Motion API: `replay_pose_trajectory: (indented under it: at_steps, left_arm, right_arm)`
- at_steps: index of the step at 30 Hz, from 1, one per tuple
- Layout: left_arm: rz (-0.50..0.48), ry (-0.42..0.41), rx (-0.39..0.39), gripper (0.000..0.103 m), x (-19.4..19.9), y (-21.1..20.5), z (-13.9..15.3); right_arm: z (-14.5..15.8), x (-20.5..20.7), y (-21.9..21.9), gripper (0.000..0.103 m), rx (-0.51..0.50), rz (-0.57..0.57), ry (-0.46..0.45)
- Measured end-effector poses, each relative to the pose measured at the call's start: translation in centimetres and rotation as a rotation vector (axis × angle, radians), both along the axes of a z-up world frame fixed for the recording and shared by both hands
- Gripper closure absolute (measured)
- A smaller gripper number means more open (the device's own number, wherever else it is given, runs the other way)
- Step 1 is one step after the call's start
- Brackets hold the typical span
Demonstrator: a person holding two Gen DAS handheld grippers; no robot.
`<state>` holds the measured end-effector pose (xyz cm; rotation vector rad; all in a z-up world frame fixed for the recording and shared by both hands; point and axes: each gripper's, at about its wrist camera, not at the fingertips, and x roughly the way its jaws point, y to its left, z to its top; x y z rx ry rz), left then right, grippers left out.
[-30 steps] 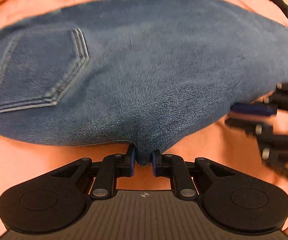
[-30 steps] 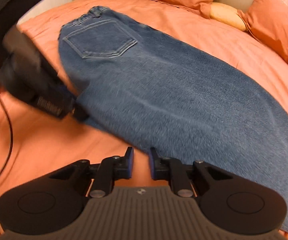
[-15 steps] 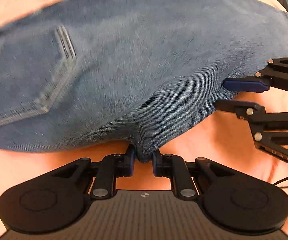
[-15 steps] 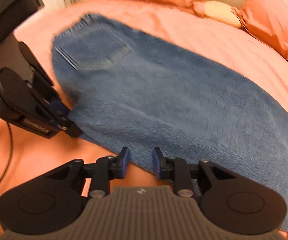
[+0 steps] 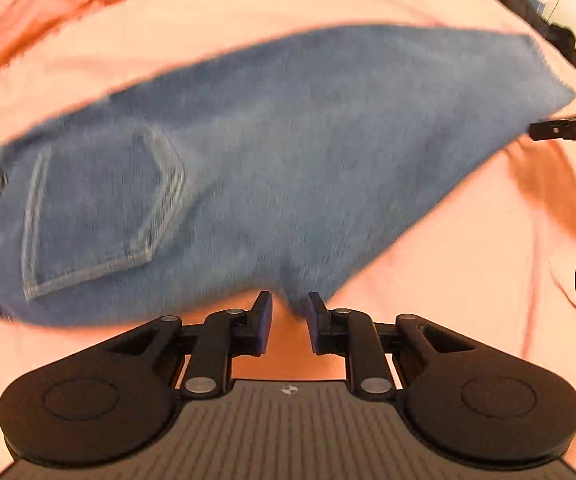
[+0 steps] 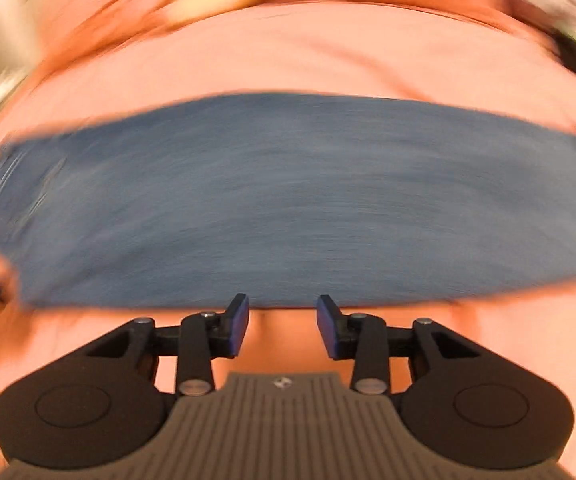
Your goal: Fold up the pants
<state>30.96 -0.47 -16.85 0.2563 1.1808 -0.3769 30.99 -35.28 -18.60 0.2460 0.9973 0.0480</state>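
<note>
The jeans (image 5: 288, 152) lie flat on the orange bed (image 5: 467, 280), already doubled leg over leg, with their long axis running crosswise in front of both grippers. Seen from the left gripper (image 5: 288, 316), the waistband and back pocket (image 5: 100, 216) sit off to its left, while the legs stretch away to its right and forward. Its jaws stand slightly apart, and a point of the denim's near edge dips between them; whether they touch it is blurred.

The right gripper (image 6: 282, 314) hangs with its jaws wide apart and empty, just short of the near long edge of the jeans, about mid-length. Its view is heavily smeared. The hem end lies off to its right, so that hand is probably the nearer one for carrying the hems toward the waistband.
</note>
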Motion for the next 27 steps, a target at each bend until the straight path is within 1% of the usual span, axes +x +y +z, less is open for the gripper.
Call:
replay_pose_trajectory:
  at_steps: [2, 3, 5, 6, 7, 10, 11, 14, 17, 22, 24, 27]
  left_arm:
    - [-0.020, -0.033, -0.012, 0.074, 0.4, -0.7, 1.2]
    - [-0.033, -0.051, -0.007, 0.074, 1.0, -2.5, 1.0]
    - [-0.061, -0.080, -0.002, 0.073, 2.4, -4.4, 1.0]
    - [-0.077, -0.087, -0.009, 0.073, 3.0, -5.5, 1.0]
    - [-0.099, -0.093, -0.019, 0.074, 3.1, -6.5, 0.2]
    - [-0.157, -0.103, -0.050, 0.072, 3.9, -10.1, -0.2]
    - [-0.171, -0.108, -0.054, 0.071, 4.9, -11.0, -1.3]
    - [-0.179, -0.113, -0.046, 0.071, 7.0, -14.3, -3.1]
    - [-0.199, -0.104, -0.038, 0.071, 9.0, -17.8, -4.6]
    - [-0.235, -0.112, -0.005, 0.071, 11.1, -22.1, -5.8]
    - [-0.242, -0.137, 0.004, 0.071, 12.1, -23.8, -6.3]
    - [-0.245, -0.171, 0.031, 0.071, 13.7, -26.1, -6.6]
  right_arm:
    - [0.2, -0.6, -5.3, 0.065, 0.057, -0.163, -0.011]
    - [0.1, -1.0, -7.7, 0.064, 0.082, -0.234, -0.019]
    - [0.0, -1.9, -12.1, 0.064, 0.113, -0.355, -0.044]
    - [-0.3, -2.2, -14.0, 0.064, 0.125, -0.406, -0.051]
    - [-0.5, -2.6, -16.1, 0.064, 0.139, -0.449, -0.057]
    - [-1.5, -3.1, -20.6, 0.064, 0.189, -0.556, -0.070]
    - [-1.7, -3.2, -21.9, 0.064, 0.207, -0.582, -0.076]
    - [-3.3, -2.8, -24.2, 0.064, 0.249, -0.620, -0.079]
    - [-4.5, -1.8, -25.7, 0.064, 0.293, -0.627, -0.086]
    - [-7.1, -0.5, -27.2, 0.064, 0.406, -0.647, -0.107]
    - [-7.7, -0.2, -27.7, 0.065, 0.442, -0.652, -0.131]
    - [-8.2, 0.4, -28.6, 0.063, 0.484, -0.641, -0.135]
